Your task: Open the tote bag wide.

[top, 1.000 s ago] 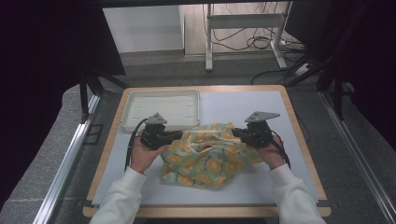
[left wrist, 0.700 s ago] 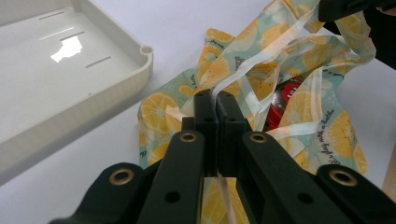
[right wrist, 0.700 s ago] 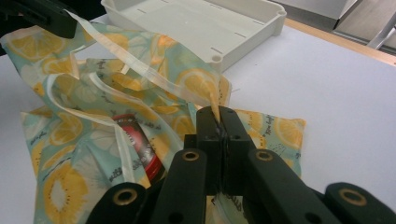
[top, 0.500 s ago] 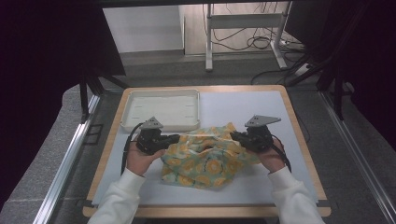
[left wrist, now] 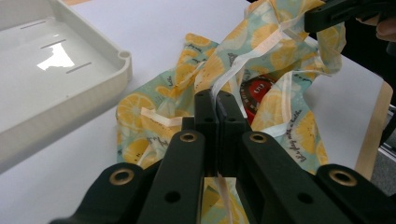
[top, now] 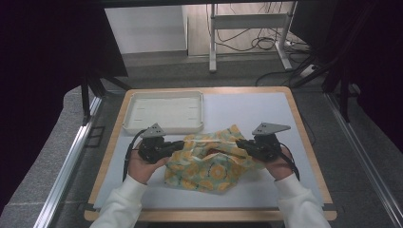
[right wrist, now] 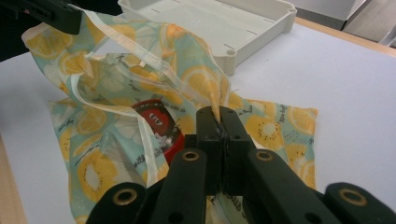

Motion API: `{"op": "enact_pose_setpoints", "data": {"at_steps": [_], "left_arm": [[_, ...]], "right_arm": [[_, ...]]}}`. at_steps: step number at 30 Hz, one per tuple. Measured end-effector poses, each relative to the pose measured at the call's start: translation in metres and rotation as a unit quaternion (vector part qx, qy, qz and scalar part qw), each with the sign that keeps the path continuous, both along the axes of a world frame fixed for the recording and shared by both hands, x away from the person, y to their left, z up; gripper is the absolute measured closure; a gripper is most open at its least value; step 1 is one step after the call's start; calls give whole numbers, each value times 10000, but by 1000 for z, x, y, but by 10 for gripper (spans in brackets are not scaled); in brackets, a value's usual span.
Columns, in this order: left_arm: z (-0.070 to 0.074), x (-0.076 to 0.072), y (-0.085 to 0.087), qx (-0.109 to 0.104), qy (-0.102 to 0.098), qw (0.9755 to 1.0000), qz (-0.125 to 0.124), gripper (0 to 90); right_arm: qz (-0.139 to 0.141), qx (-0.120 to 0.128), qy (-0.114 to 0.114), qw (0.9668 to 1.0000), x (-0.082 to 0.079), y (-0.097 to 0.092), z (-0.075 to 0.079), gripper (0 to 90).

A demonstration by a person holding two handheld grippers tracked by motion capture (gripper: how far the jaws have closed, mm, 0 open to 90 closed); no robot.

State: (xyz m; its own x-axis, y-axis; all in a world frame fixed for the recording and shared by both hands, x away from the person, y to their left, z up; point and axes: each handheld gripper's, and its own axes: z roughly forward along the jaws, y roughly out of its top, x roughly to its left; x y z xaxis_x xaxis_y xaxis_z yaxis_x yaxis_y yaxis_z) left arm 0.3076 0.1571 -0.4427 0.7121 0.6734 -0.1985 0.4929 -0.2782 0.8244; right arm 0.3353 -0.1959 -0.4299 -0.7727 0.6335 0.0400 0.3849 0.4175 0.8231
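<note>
both grippers, left [top: 178, 145] and right [top: 240, 144], pinch opposite rims of the lemon-print bag [top: 209, 166] lying beside the tray [top: 164, 111], spreading its mouth; next probably calls for pulling wider to expose the red item [right wrist: 156, 126].

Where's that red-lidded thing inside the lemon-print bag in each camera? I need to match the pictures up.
High view: hidden in the folds of the lemon-print bag; I cannot pick it out.
Left gripper view: the red lid is just right of centre, above the jaws.
Right gripper view: left of centre, inside the bag's mouth.
Shared landmark: the white tray.
</note>
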Motion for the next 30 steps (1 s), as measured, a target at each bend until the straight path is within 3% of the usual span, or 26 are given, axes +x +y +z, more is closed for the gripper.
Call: {"op": "enact_pose_setpoints", "data": {"at_steps": [16, 30], "left_arm": [[-2, -19, -1, 31, -71, 9998, -155, 899], [-14, -31, 1, 27, -96, 9998, -194, 900]], "right_arm": [[151, 60, 98, 9998, -17, -3, -5, 879], [239, 12, 317, 9992, -28, -5, -17, 878]]}}
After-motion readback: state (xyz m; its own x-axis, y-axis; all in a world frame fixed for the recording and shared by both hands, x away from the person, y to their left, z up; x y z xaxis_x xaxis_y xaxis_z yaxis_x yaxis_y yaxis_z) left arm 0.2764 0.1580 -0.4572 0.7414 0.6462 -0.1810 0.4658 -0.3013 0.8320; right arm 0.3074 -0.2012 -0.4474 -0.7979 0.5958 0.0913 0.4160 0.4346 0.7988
